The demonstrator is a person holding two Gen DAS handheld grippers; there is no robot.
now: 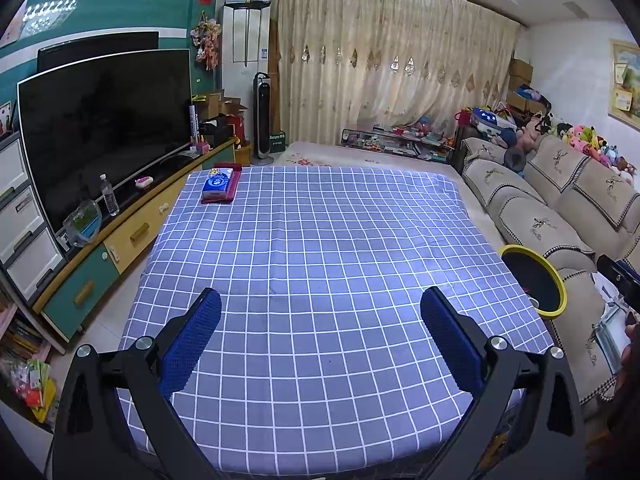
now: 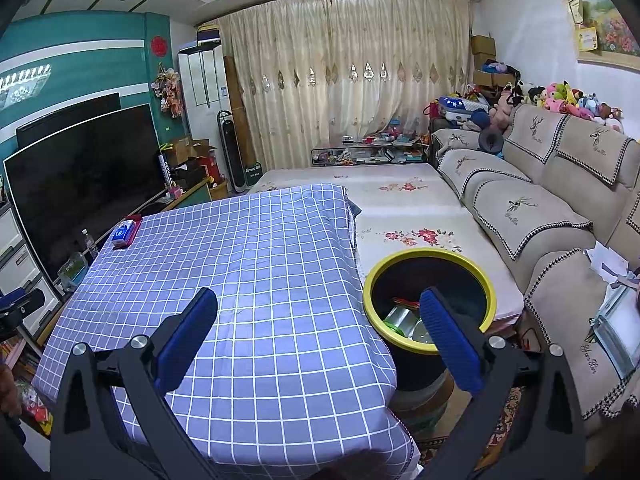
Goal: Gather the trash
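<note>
Both hand-held grippers, left (image 1: 320,336) and right (image 2: 318,334), hang spread and empty over my blue-checked cloth tabletop (image 1: 320,240). Crushed cans (trash) (image 2: 404,320) lie inside the yellow-rimmed black bin (image 2: 430,256). I could knock the bin with the right fingers.

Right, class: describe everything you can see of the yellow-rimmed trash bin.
The trash bin is round, with a dark body and a bright yellow rim. It looks like plastic. It stands upright and open, lidless, beside the checked tablecloth's right edge, before the sofa. Inside lie shiny cans and a red scrap. Neither open gripper touches it.
</note>
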